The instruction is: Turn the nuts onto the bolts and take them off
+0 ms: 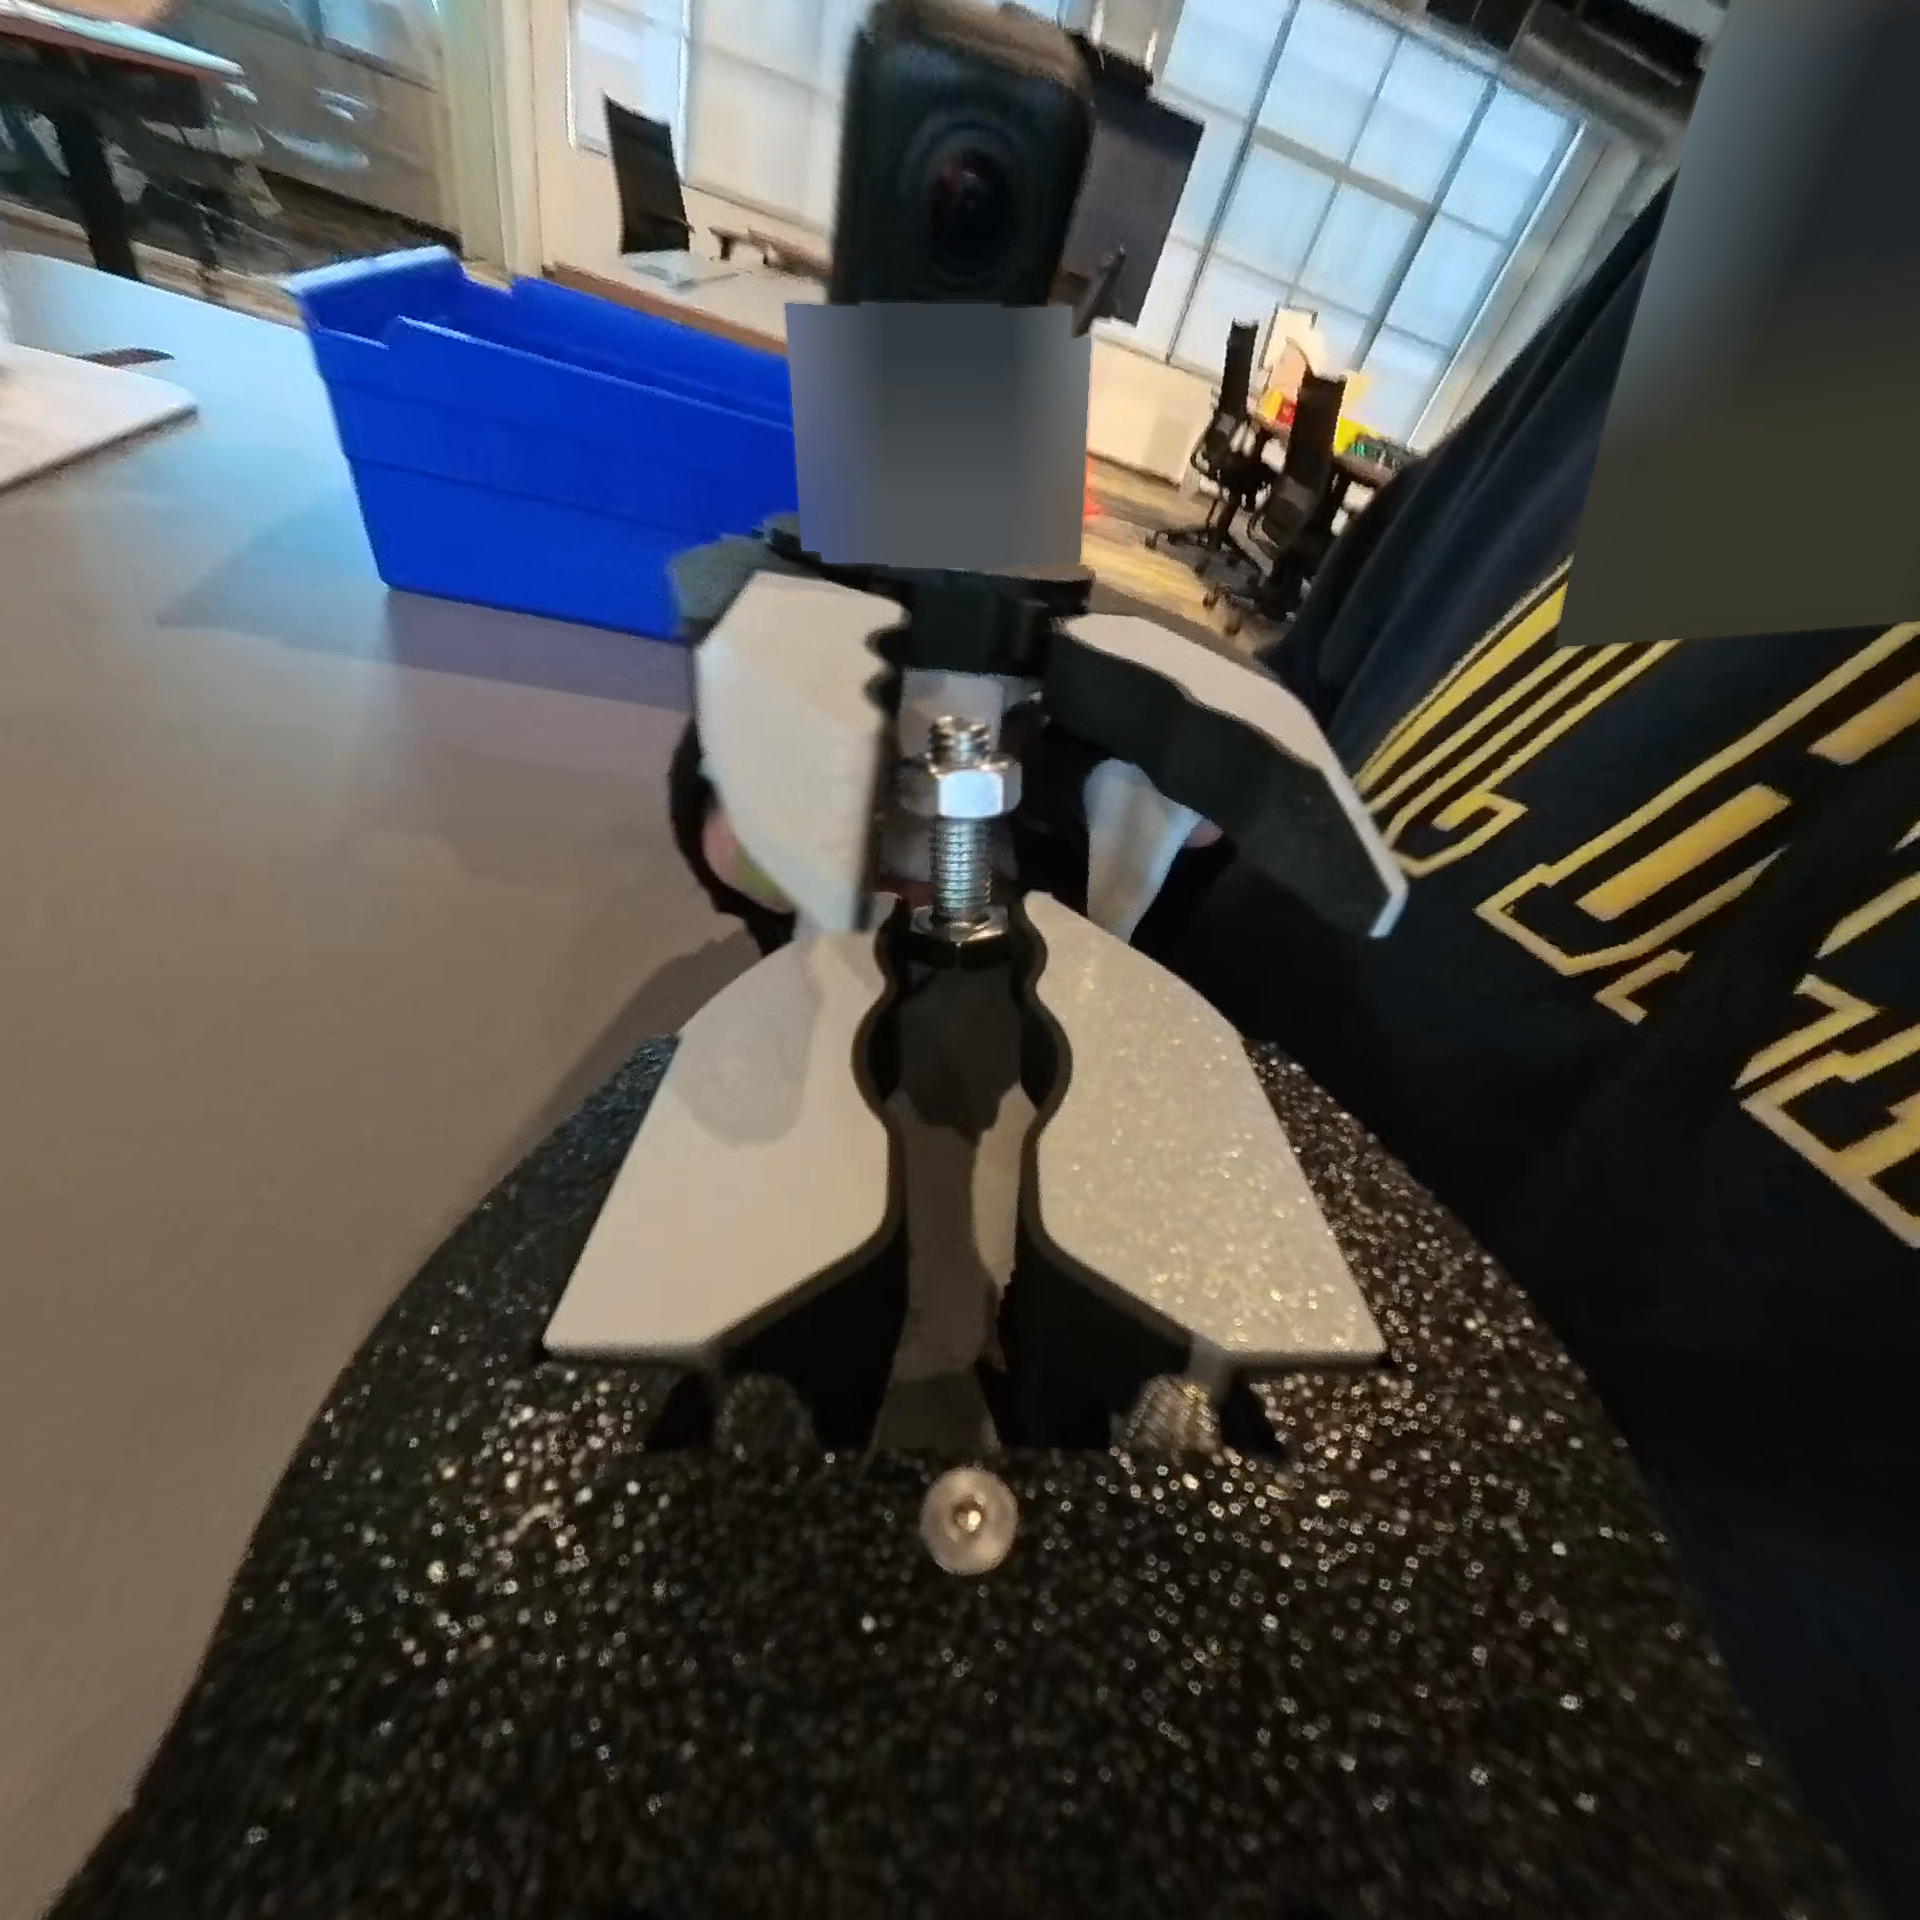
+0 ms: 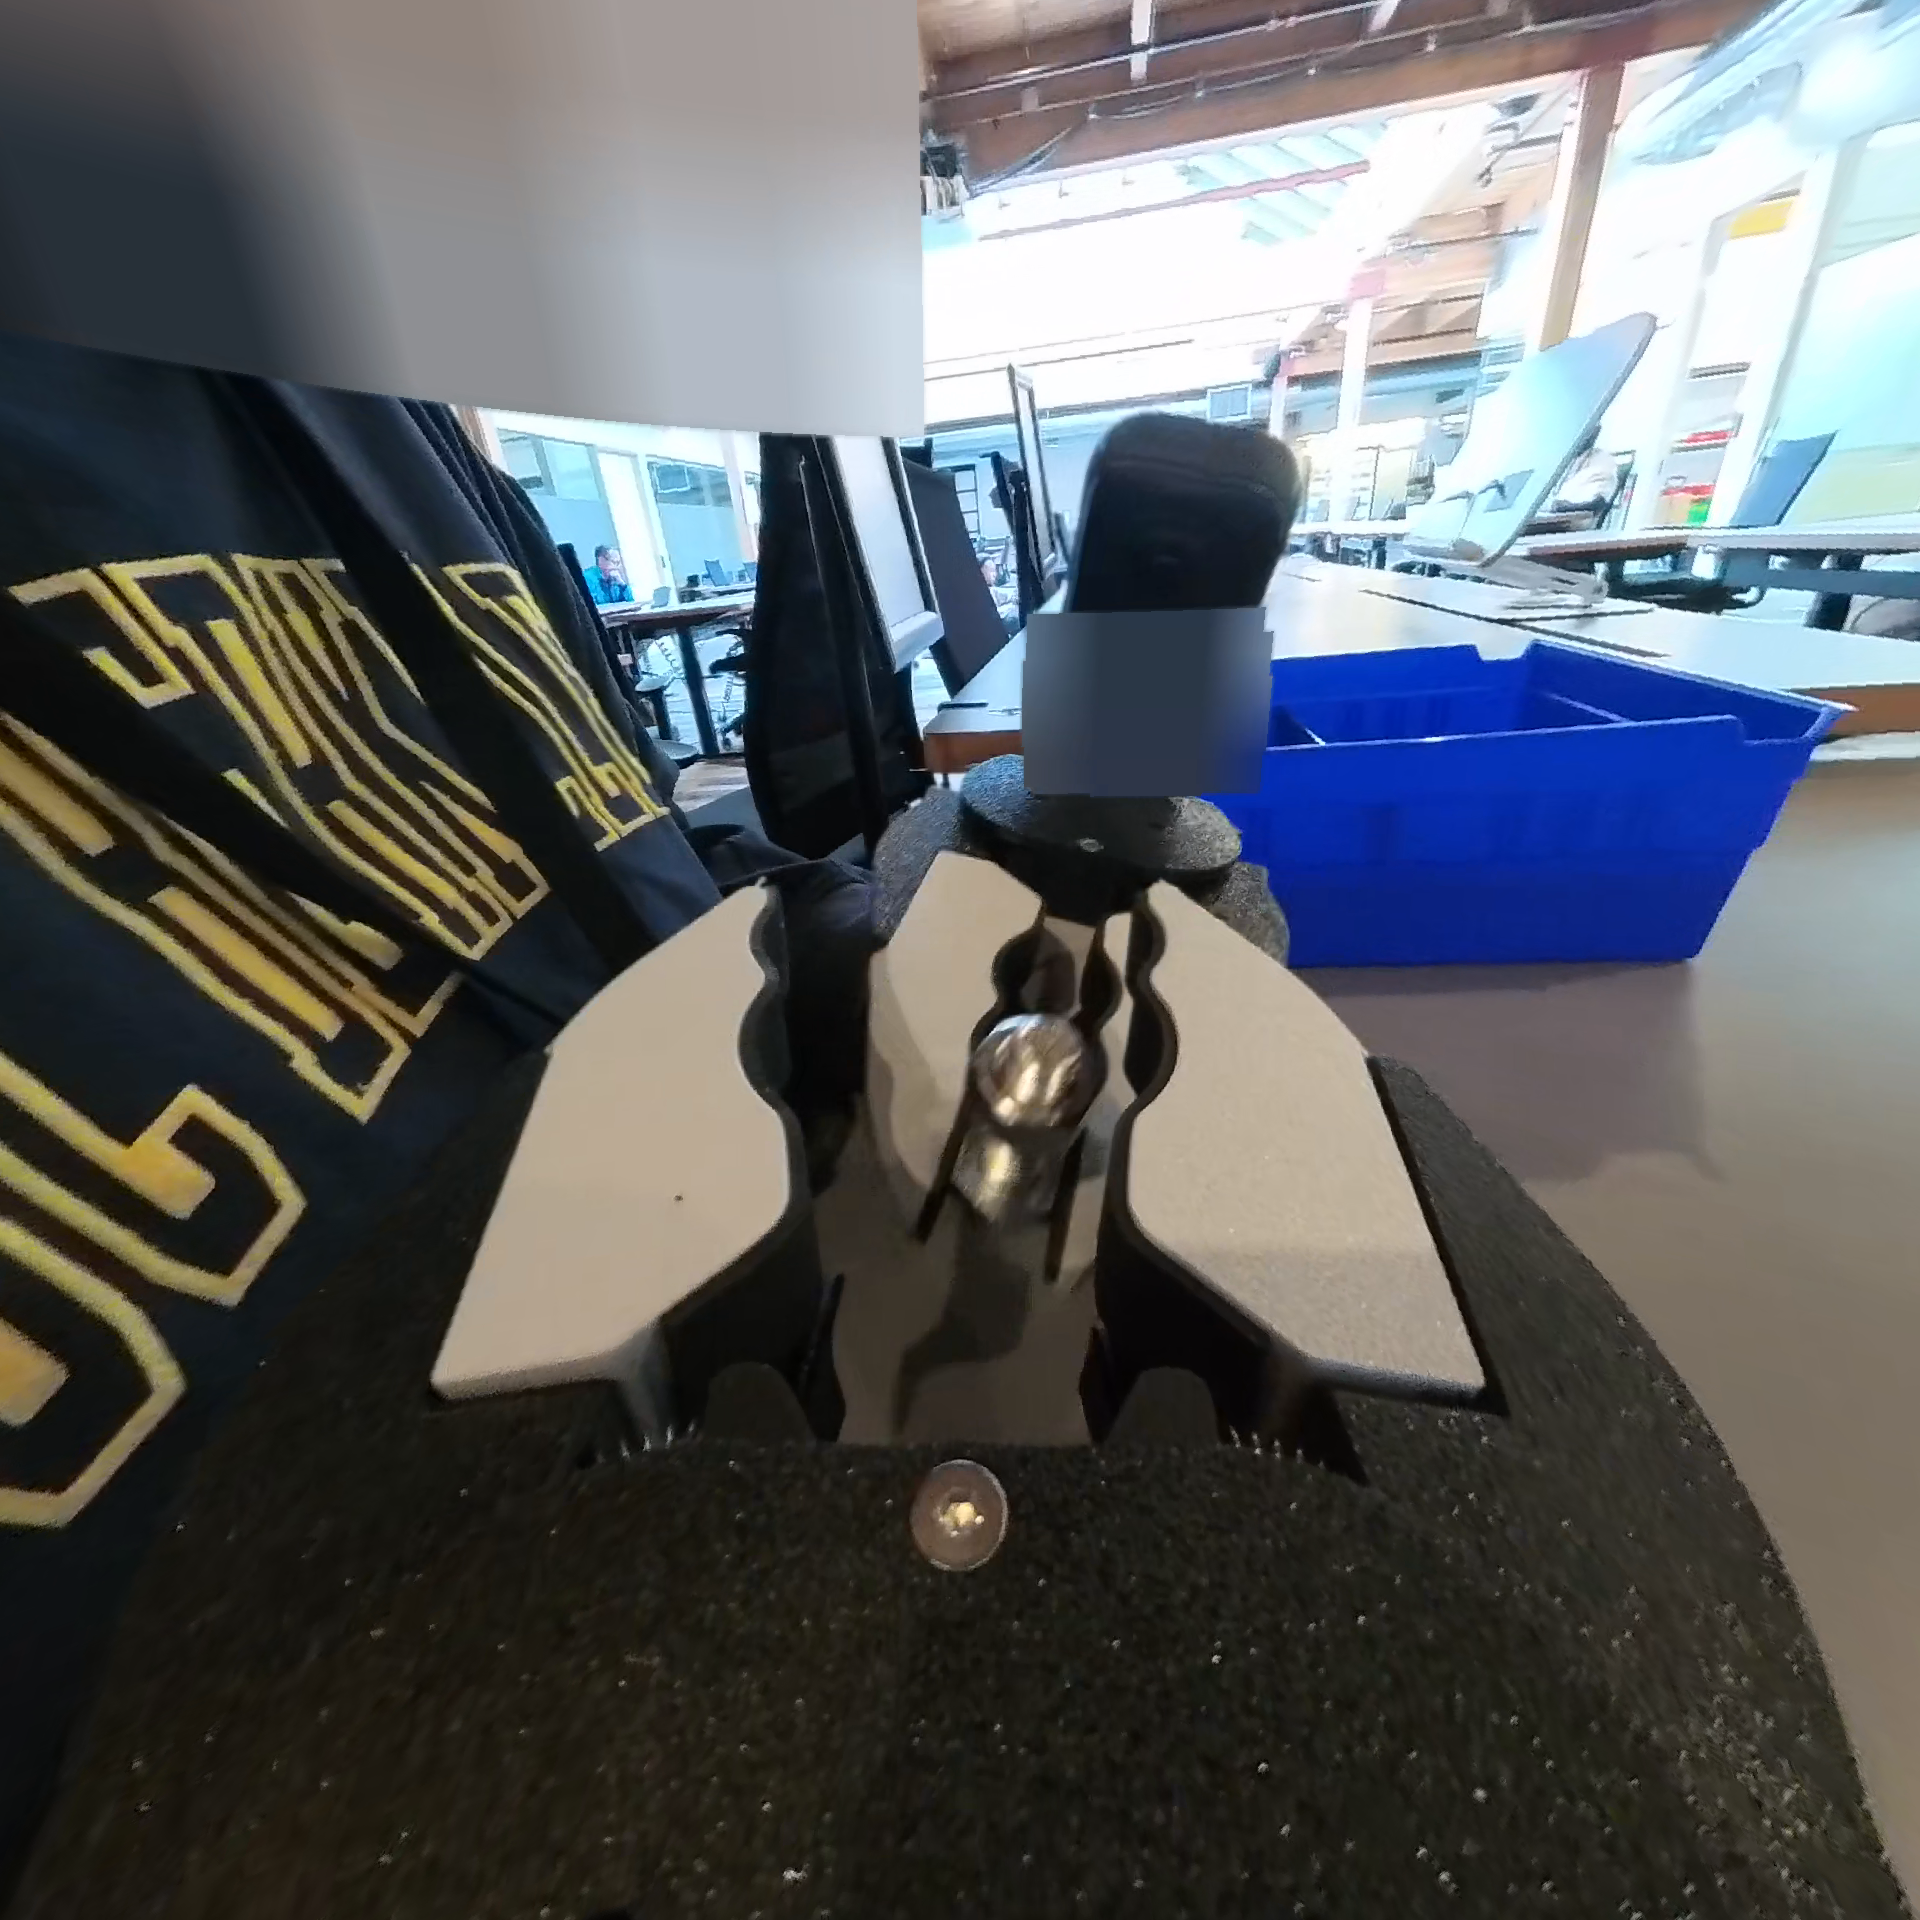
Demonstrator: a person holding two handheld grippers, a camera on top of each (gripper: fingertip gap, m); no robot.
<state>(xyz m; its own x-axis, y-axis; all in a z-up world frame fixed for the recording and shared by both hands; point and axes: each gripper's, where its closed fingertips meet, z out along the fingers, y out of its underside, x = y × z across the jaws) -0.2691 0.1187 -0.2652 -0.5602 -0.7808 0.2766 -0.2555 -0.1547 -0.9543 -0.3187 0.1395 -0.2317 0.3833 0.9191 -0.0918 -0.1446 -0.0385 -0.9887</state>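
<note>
Left gripper clamped on bolt head, centre frame; nut threaded midway. Right gripper spread apart around nut. Blue bin upper left on table.

Each gripper, left gripper and right gripper, has 2 pale grey fingers with wavy black inner edges on a speckled black base with 1 silver screw at lower centre. The person wears a navy top with yellow lettering.
</note>
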